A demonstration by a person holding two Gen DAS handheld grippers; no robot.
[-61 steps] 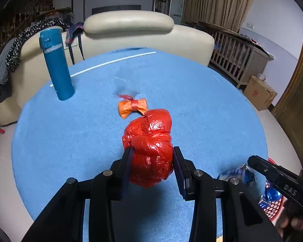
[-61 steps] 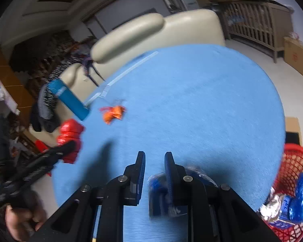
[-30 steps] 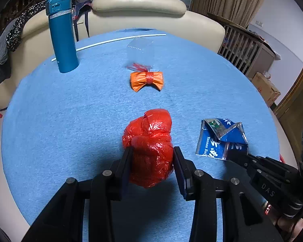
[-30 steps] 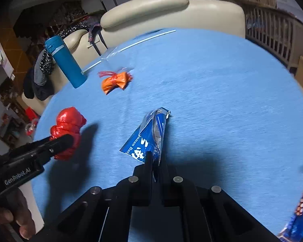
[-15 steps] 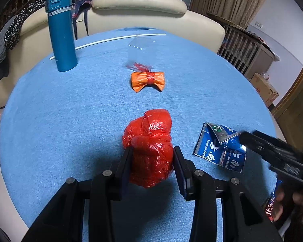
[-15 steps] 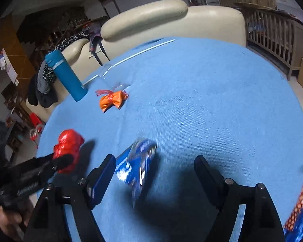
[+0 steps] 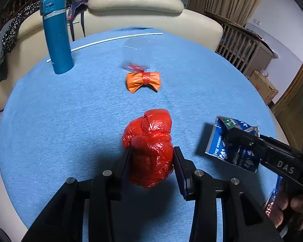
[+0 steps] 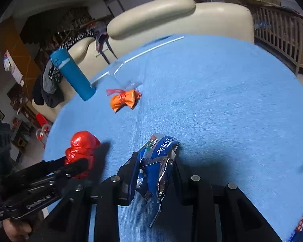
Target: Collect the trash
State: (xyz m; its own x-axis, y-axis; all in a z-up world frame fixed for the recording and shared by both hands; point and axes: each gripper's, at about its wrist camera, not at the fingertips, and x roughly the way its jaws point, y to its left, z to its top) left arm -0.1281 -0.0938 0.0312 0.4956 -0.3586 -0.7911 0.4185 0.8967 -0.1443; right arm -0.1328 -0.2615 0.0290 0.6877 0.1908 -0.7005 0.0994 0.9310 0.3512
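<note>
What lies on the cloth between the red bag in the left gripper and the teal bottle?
Nothing: in the left wrist view, bare blue cloth runs from the red bag to the teal bottle; the orange bundle sits off that line.

Half a second ago the right gripper (image 8: 154, 173) stood wide open with the blue snack bag (image 8: 157, 167) blurred between its fingers; now the fingers press against the bag on both sides. In the left wrist view the bag (image 7: 230, 149) sits lower and farther right over the bench (image 7: 70, 121).

Dim indoor light from above, dark shadows on the blue tablecloth (image 7: 70, 121), heavy fisheye bending, blackened corners.
</note>
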